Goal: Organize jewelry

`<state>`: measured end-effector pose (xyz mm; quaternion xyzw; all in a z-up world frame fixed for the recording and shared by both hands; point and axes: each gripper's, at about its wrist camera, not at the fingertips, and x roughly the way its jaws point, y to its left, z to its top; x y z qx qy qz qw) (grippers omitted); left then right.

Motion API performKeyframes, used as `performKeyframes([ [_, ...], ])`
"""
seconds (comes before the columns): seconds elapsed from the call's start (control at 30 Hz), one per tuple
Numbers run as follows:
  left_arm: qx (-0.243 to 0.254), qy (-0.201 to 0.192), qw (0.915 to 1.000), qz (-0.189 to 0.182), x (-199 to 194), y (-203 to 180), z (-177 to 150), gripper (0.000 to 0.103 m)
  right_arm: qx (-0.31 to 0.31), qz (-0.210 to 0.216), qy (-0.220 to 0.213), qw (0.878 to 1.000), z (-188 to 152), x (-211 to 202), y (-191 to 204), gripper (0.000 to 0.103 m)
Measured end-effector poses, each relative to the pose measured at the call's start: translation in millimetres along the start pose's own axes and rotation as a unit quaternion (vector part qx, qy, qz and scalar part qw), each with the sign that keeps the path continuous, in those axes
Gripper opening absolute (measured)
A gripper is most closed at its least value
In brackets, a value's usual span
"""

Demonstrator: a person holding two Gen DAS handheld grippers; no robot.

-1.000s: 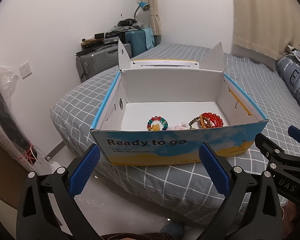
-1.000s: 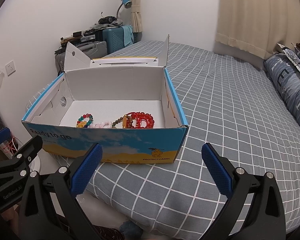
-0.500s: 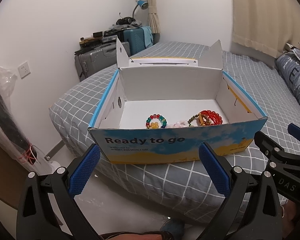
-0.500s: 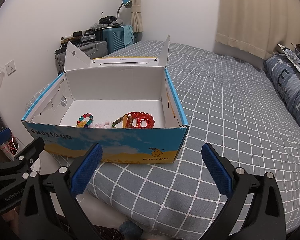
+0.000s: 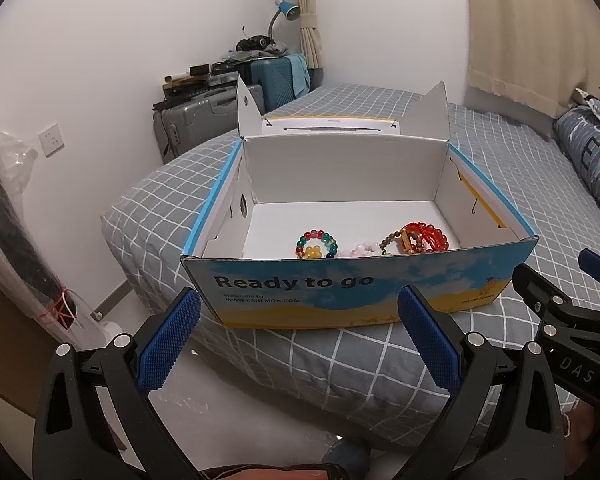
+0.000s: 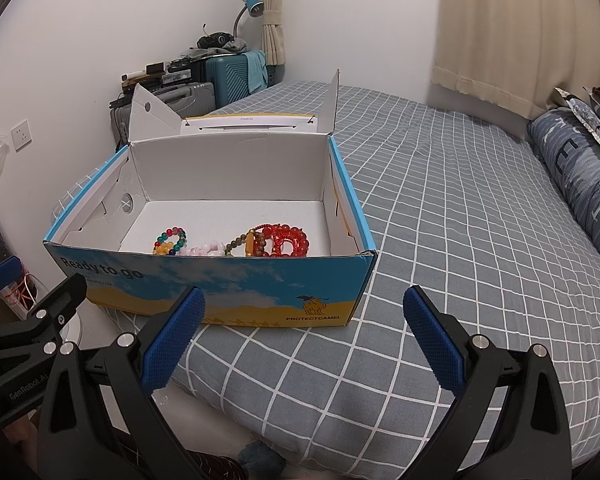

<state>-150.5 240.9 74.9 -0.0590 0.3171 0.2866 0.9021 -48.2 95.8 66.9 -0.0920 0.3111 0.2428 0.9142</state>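
An open blue and yellow cardboard box (image 5: 340,296) (image 6: 220,288) sits on the bed's near corner. Inside, near its front wall, lie a multicoloured bead bracelet (image 5: 316,242) (image 6: 170,240), a pale pink one (image 5: 360,249) (image 6: 204,249), a brown-green one (image 5: 396,240) (image 6: 240,242) and a red one (image 5: 428,234) (image 6: 286,238). My left gripper (image 5: 298,338) is open and empty, in front of the box. My right gripper (image 6: 304,336) is open and empty, in front of the box's right corner. Each gripper shows at the edge of the other's view.
The bed (image 6: 440,220) has a grey checked cover, with a blue pillow (image 6: 580,184) at the right. Suitcases (image 5: 204,120) with clutter stand against the far wall. A plastic-wrapped dark object (image 5: 16,240) stands at the left. The floor (image 5: 240,392) lies below the bed's edge.
The left gripper has drawn back and risen slightly, so the box sits a little farther off. The right view is nearly unchanged. Both grippers stay open.
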Motion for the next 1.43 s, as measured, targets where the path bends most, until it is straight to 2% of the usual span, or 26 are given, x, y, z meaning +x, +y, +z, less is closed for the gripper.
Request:
performKeyframes([
  [1.43,-0.005,-0.002,1.0000,-0.004,-0.2,3.7,2.7,0.097,-0.001,0.001,0.001,1.000,0.9,0.1,-1.1,0.095],
])
